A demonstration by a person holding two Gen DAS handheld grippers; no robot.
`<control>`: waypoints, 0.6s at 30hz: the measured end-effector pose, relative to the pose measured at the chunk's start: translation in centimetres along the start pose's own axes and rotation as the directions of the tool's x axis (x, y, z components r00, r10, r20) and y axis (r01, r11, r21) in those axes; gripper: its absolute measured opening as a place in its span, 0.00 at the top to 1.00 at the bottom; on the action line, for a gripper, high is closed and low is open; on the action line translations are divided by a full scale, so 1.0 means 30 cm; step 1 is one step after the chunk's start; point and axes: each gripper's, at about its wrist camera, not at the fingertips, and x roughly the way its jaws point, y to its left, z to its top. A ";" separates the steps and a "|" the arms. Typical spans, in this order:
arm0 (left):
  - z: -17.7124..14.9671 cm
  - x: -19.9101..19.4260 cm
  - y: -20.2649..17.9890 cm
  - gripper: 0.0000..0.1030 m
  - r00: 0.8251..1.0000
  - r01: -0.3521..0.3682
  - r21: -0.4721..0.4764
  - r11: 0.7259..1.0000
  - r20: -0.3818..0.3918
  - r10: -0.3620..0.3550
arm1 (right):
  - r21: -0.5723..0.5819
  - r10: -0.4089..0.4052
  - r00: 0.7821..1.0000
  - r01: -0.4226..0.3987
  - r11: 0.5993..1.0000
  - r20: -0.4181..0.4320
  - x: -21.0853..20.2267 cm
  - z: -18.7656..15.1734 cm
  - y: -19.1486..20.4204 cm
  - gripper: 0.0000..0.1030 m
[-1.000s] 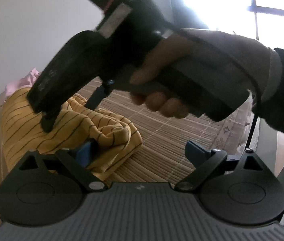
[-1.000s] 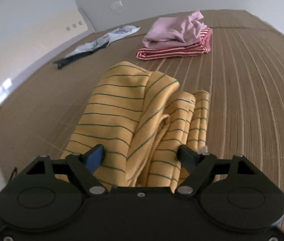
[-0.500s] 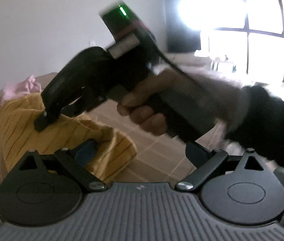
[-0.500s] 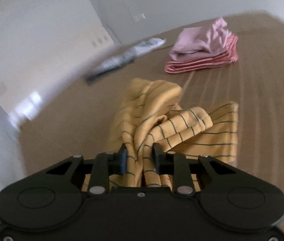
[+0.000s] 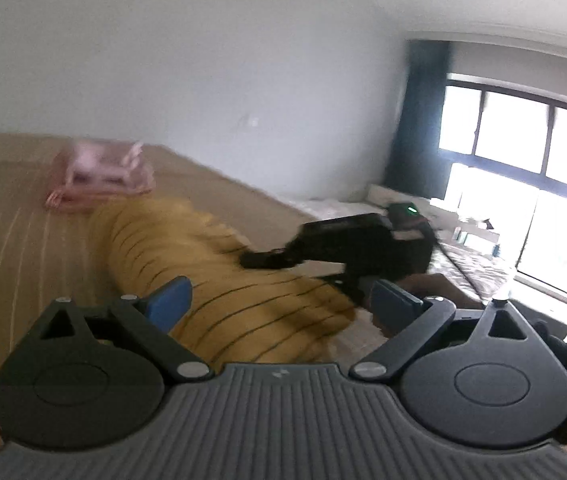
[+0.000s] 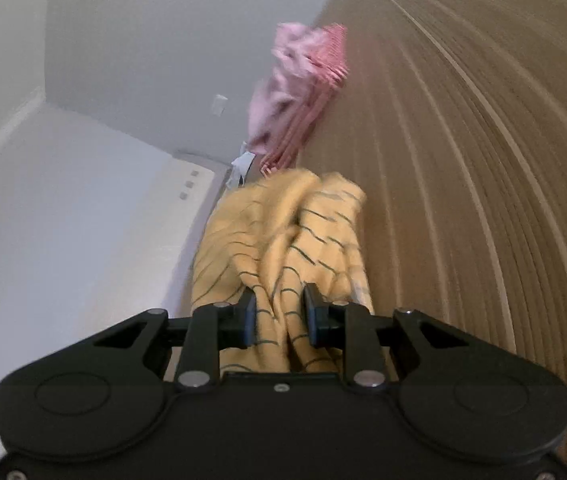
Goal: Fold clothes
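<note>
Yellow garment with thin dark stripes (image 6: 283, 240) bunched, clamped between right gripper (image 6: 278, 316) fingers; left gripper (image 5: 279, 300) fingers spread wide, holding nothing, near it.

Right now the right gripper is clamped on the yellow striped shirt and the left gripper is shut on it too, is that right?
Not quite. The right gripper is clamped on the yellow striped shirt, but the left gripper is open, its fingers spread wide with the shirt lying between them ungripped, as the left wrist view shows.

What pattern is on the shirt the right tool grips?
Yellow shirt with thin dark stripes, clearest in the right wrist view.
</note>
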 end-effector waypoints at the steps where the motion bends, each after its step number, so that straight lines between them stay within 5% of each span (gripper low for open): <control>1: 0.000 0.013 0.007 0.05 1.000 -0.001 -0.001 1.000 -0.010 0.001 | 0.016 0.005 1.000 -0.005 1.000 -0.004 0.001 0.001 -0.009 0.73; 6: -0.009 0.050 0.008 0.05 1.000 -0.004 0.006 1.000 -0.031 0.004 | -0.206 -0.129 0.991 0.122 0.971 -0.019 0.002 0.020 0.109 0.52; 12: -0.022 0.085 -0.001 0.04 0.999 -0.005 0.017 1.000 -0.046 0.006 | -0.471 -0.302 0.951 0.297 0.831 0.068 0.032 0.016 0.287 0.17; 18: -0.034 0.120 -0.005 0.03 0.998 -0.007 0.029 1.000 -0.061 0.009 | -0.473 -0.362 0.932 0.328 0.817 0.022 0.167 0.067 0.276 0.17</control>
